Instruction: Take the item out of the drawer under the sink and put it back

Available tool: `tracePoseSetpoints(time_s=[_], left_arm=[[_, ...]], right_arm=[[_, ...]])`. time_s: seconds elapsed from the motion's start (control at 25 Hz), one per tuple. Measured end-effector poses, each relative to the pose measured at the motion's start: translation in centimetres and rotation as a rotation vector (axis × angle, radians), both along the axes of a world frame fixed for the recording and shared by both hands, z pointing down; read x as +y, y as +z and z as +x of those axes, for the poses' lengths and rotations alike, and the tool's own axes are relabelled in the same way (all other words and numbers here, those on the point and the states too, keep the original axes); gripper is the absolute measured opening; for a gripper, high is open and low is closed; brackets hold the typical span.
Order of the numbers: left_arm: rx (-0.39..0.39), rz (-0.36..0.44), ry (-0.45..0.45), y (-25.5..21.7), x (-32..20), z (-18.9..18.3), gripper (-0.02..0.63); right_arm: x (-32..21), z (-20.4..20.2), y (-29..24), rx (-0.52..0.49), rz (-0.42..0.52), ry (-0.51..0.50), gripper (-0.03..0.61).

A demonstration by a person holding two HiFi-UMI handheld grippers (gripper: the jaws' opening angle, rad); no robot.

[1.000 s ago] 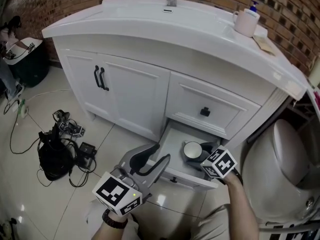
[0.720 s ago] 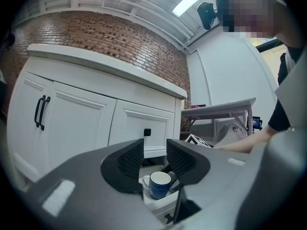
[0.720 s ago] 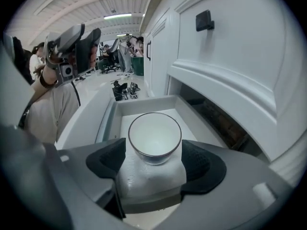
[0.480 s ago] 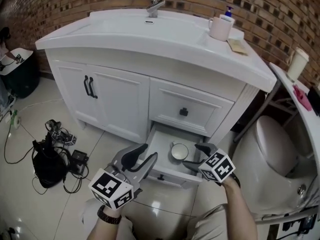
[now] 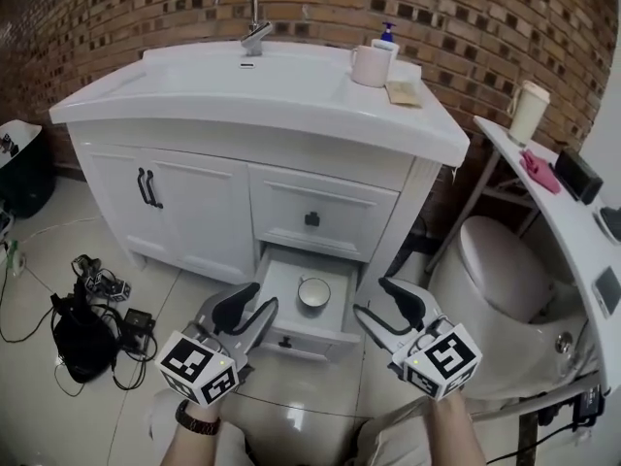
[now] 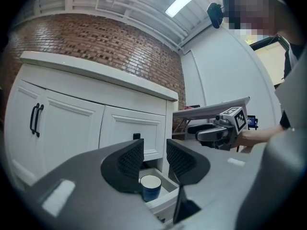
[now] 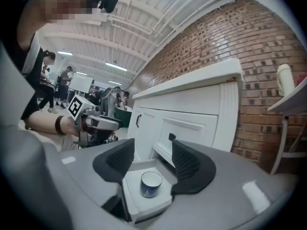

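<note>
The bottom drawer [image 5: 279, 332] under the sink stands pulled out. A dark blue cup [image 5: 313, 292] with a white inside sits upright in it, also seen as the cup [image 6: 150, 187] and the cup [image 7: 151, 183] in the gripper views. My left gripper [image 5: 264, 296] hovers in front of the drawer's left corner, jaws open and empty [image 6: 154, 152]. My right gripper [image 5: 371, 296] hangs to the right of the drawer, clear of the cup. Its jaws are closing with nothing between them [image 7: 152, 155].
Above the open drawer is a shut drawer with a black knob [image 5: 312, 218]. Cabinet doors with black handles [image 5: 146, 187] lie to the left. A toilet [image 5: 505, 280] stands close on the right. A black bag and cables [image 5: 87, 328] lie on the floor at left.
My right gripper has drawn back out of the drawer, away from the cup, and its jaws have narrowed. Both grippers now sit further from the vanity. The cup stays in the drawer.
</note>
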State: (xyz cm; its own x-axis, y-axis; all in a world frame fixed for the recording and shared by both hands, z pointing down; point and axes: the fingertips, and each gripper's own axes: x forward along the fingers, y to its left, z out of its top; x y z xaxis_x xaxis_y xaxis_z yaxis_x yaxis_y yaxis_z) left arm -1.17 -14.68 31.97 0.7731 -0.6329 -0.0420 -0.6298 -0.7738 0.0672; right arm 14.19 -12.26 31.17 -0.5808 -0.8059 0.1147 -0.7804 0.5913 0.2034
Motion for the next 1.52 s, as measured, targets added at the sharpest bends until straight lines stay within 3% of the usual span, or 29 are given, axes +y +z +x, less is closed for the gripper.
tracePoseSetpoints(time_s=[0.16, 0.28, 0.72, 1.08, 1.52], left_arm=[[0.034, 0.026, 0.026, -1.9, 1.7, 0.6, 0.161], [0.041, 0.049, 0.027, -2.7, 2.5, 0.6, 0.161], [-0.020, 0.030, 0.005, -0.8, 1.6, 0.7, 0.161], [-0.012, 0.018, 0.038, -0.2, 1.4, 1.2, 0.161], [-0.040, 0.029, 0.066, 0.2, 1.7, 2.1, 0.161]], right_arm=[[2.8, 3.0, -3.2, -0.094, 0.134, 0.145, 0.226], [4.0, 4.3, -4.1, -0.148, 0.167, 0.165, 0.216], [2.2, 3.5, -1.6, -0.159, 0.105, 0.101, 0.189], [1.7, 4.0, -1.0, -0.152, 0.092, 0.104, 0.150], [1.5, 4.5, -0.9, -0.174, 0.082, 0.126, 0.146]])
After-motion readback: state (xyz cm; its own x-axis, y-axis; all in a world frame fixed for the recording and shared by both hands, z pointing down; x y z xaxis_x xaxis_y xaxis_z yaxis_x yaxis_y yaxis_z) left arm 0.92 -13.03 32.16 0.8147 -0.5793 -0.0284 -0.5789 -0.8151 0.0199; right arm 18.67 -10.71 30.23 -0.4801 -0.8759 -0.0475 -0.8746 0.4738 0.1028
